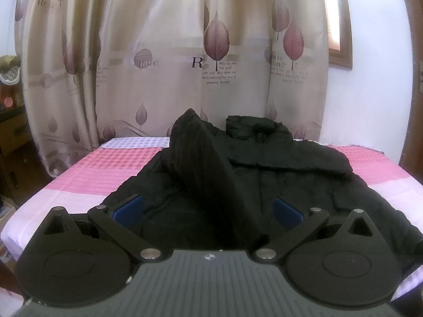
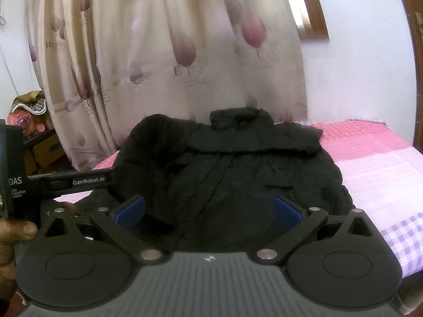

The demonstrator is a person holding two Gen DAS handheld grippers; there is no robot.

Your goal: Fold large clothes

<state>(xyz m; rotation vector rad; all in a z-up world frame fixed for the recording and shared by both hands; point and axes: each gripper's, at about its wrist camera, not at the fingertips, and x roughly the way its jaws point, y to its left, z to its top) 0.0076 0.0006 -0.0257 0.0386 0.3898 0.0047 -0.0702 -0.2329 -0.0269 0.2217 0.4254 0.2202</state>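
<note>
Jacket (image 1: 264, 185): we find it black and bulky, spread on the bed (image 1: 87, 174), collar toward the curtain (image 1: 158, 52).
Left claw (image 1: 207, 211): wide; a raised sleeve fold stands between its pads, not pinched.
Right claw (image 2: 208, 211): wide, empty, over the jacket's front.
Risk: we judge the upright fold may slump sideways and bunch; slick padding could slip a shallow pinch.
Around: curtain just beyond the jacket; boxes (image 2: 45, 148) left of it; nothing blocks us.

Bare pink bed (image 1: 87, 177) runs along the left edge and far-left corner. The jacket's (image 1: 277, 174) raised sleeve fold (image 1: 195, 153) blocks mid-bed; the curtain (image 1: 158, 52) closes the far edge.
</note>
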